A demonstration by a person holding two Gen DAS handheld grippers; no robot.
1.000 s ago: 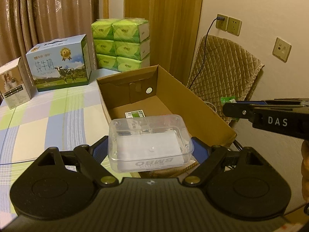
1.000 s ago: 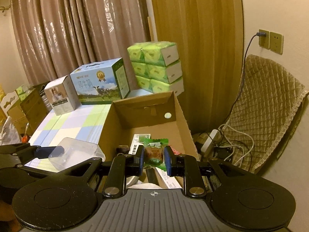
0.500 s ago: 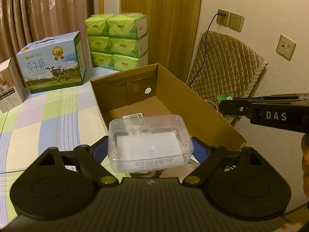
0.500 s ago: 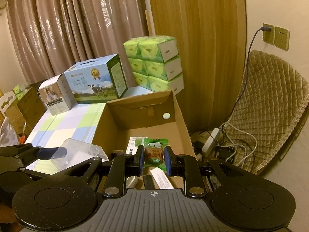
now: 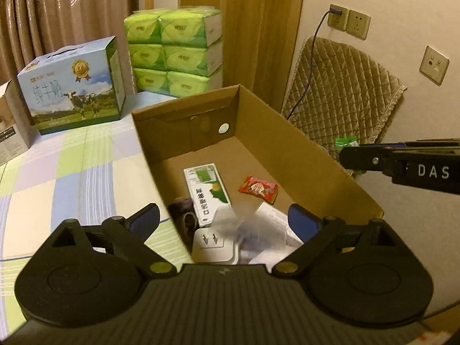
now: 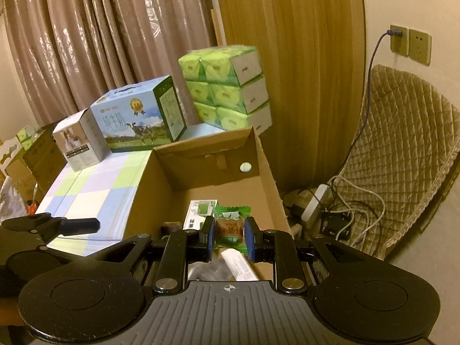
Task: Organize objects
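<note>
My left gripper [image 5: 224, 218] hangs over the near end of the open cardboard box [image 5: 316, 149], its jaws opening with nothing pressed between them. Just below them the clear plastic container [image 5: 247, 227] is a blur among the box's contents. In the box lie a white-and-green carton [image 5: 207, 192], a red snack packet [image 5: 258, 188], a white plug adapter [image 5: 211, 244] and a dark mug [image 5: 184, 215]. My right gripper [image 6: 229, 237] is shut on a green snack packet [image 6: 230, 224] above the same cardboard box [image 6: 267, 178]. It shows at the right of the left wrist view as the right gripper [image 5: 356, 158].
The box stands at the right edge of a table with a checked cloth [image 5: 72, 178]. Behind it stand a milk carton case [image 5: 72, 97] and stacked green tissue packs [image 5: 175, 49]. A quilted chair [image 5: 339, 97] and a power strip with cables [image 6: 316, 204] lie beyond the table edge.
The clear container has left the left gripper's jaws and dropped into the cardboard box, and the jaws have widened. Both grippers have moved closer over the box.
</note>
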